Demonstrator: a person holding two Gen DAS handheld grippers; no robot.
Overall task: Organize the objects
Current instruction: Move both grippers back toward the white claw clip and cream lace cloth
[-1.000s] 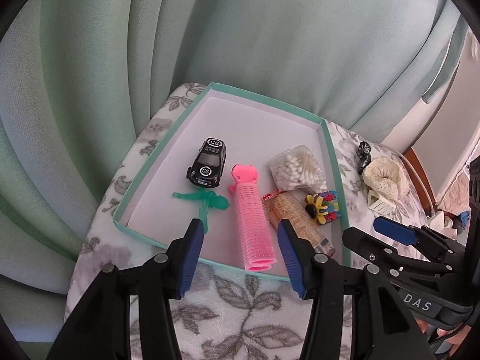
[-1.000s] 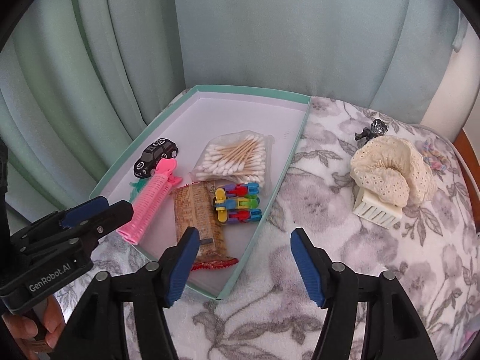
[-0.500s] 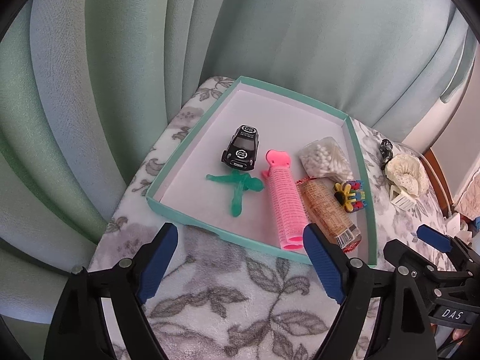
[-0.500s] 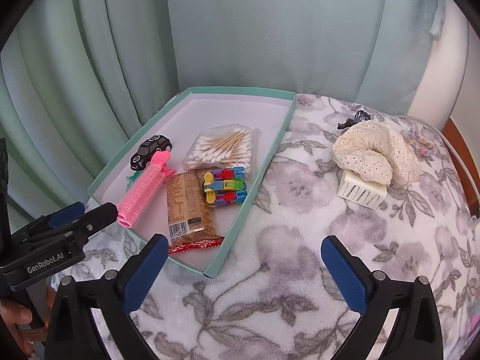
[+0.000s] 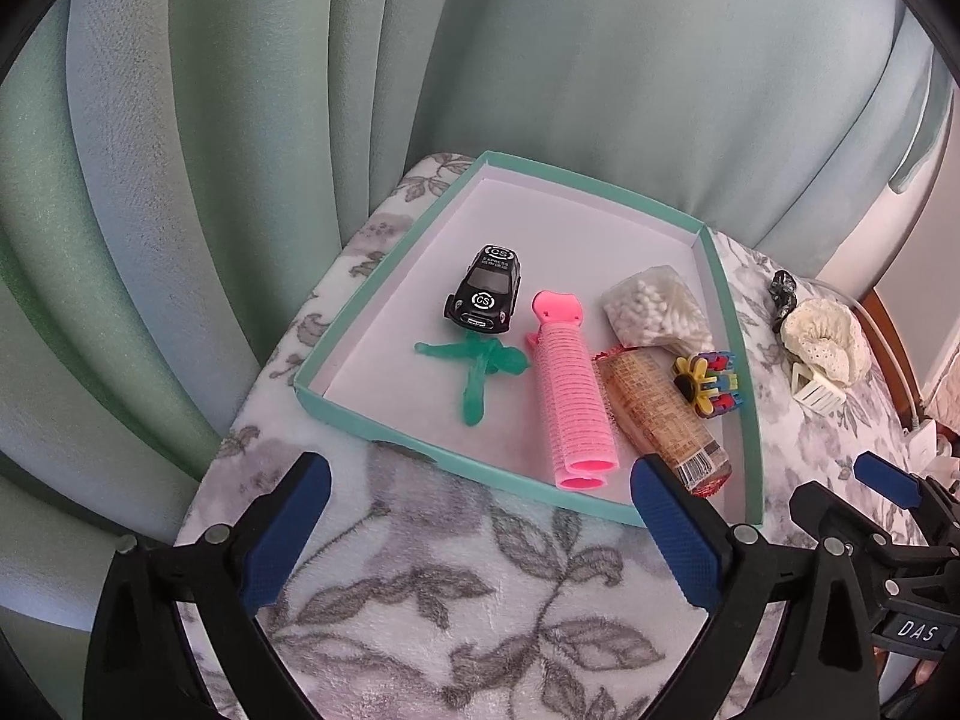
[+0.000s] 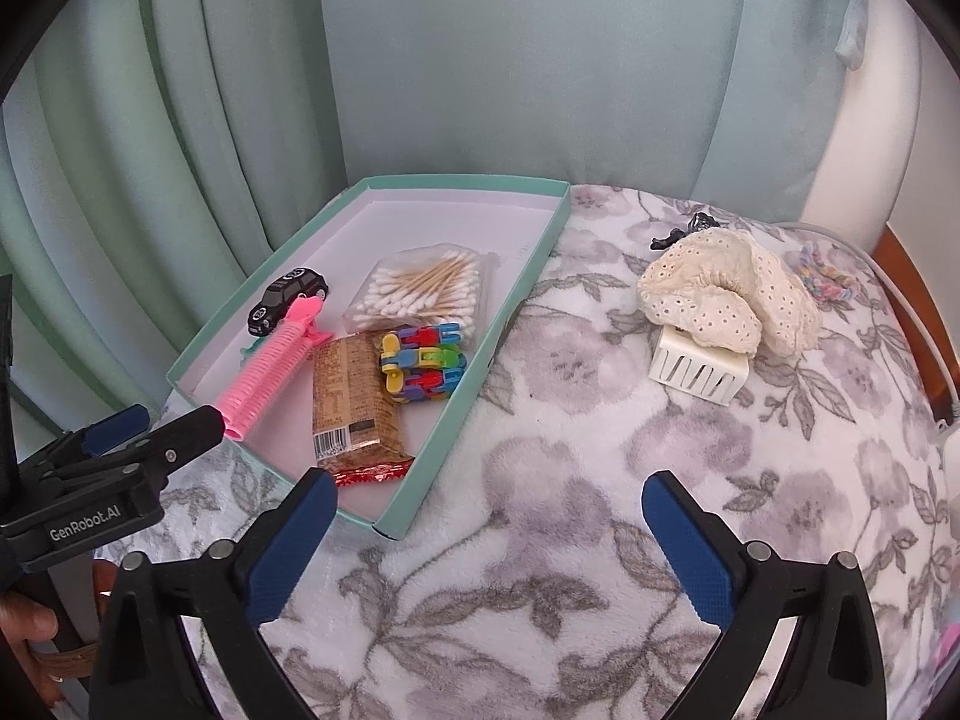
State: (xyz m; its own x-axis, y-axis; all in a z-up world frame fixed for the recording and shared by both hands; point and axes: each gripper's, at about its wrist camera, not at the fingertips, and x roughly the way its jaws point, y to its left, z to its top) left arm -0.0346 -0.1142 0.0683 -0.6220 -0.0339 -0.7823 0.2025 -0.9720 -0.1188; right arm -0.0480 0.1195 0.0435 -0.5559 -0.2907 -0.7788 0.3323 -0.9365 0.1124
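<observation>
A teal-rimmed tray [image 5: 384, 294] [image 6: 522, 288] lies on a floral blanket. In it are a black toy car [image 5: 485, 291] [image 6: 288, 297], a green plastic piece [image 5: 474, 369], a pink hair roller [image 5: 573, 402] [image 6: 276, 354], a snack bar [image 5: 663, 414] [image 6: 351, 402], a bag of cotton swabs [image 5: 654, 312] [image 6: 423, 294] and colourful clips [image 5: 714, 384] [image 6: 423, 366]. My left gripper [image 5: 480, 534] hangs open in front of the tray, empty. My right gripper [image 6: 489, 540] is open and empty over the blanket by the tray's near corner.
A cream lace cloth [image 6: 729, 294] rests on a small white basket [image 6: 699, 369] to the right of the tray, with a dark hair clip [image 6: 684, 231] and a pastel braided band [image 6: 825, 279] behind it. Green curtains [image 5: 240, 150] hang behind. A hand [image 6: 24, 630] holds the left gripper's handle.
Both grippers opened wide and drew back from the tray. The left one let go of the pink hair roller, which now lies in the tray.
</observation>
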